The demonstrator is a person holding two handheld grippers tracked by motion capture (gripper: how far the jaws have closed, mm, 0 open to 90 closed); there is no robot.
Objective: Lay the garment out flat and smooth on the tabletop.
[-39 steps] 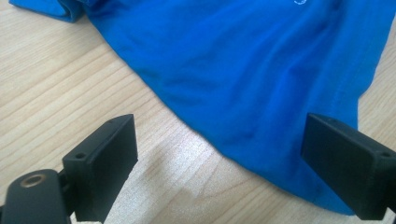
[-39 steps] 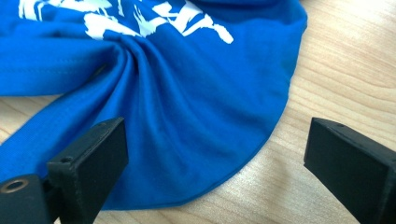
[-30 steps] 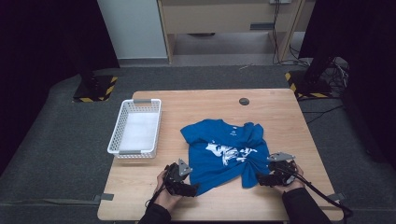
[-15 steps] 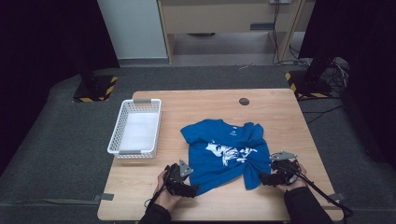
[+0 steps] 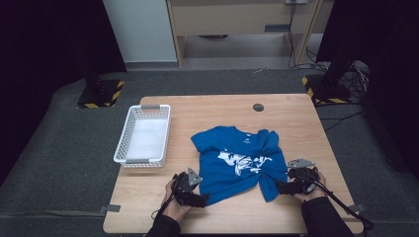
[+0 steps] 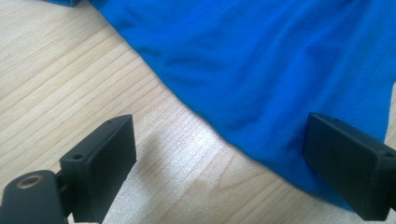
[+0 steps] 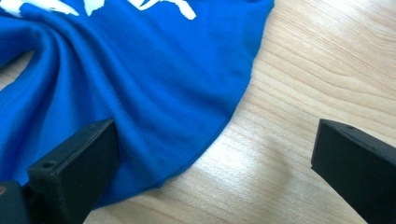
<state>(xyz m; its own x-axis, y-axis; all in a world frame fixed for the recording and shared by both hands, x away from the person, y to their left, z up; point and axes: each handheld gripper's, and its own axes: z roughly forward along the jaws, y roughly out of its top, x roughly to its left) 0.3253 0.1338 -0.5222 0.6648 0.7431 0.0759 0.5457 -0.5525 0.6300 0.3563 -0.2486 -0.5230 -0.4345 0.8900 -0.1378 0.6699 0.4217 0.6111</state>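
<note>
A blue T-shirt [image 5: 237, 158] with a white print lies crumpled on the wooden table [image 5: 291, 118]. My left gripper [image 5: 200, 199] rests at the shirt's near left hem, jaws wide open. In the left gripper view the shirt's edge [image 6: 261, 74] runs between the jaws, and the right jaw lies over the cloth. My right gripper [image 5: 282, 187] sits at the shirt's near right corner, also open. In the right gripper view the hem [image 7: 154, 93] curves between the spread jaws, the left one over the cloth.
A white plastic basket [image 5: 144, 136] stands at the table's left edge. A small dark round cap [image 5: 258, 107] lies near the far edge. A person's hands and dark sleeves come in from the bottom, with a cable trailing off the right gripper.
</note>
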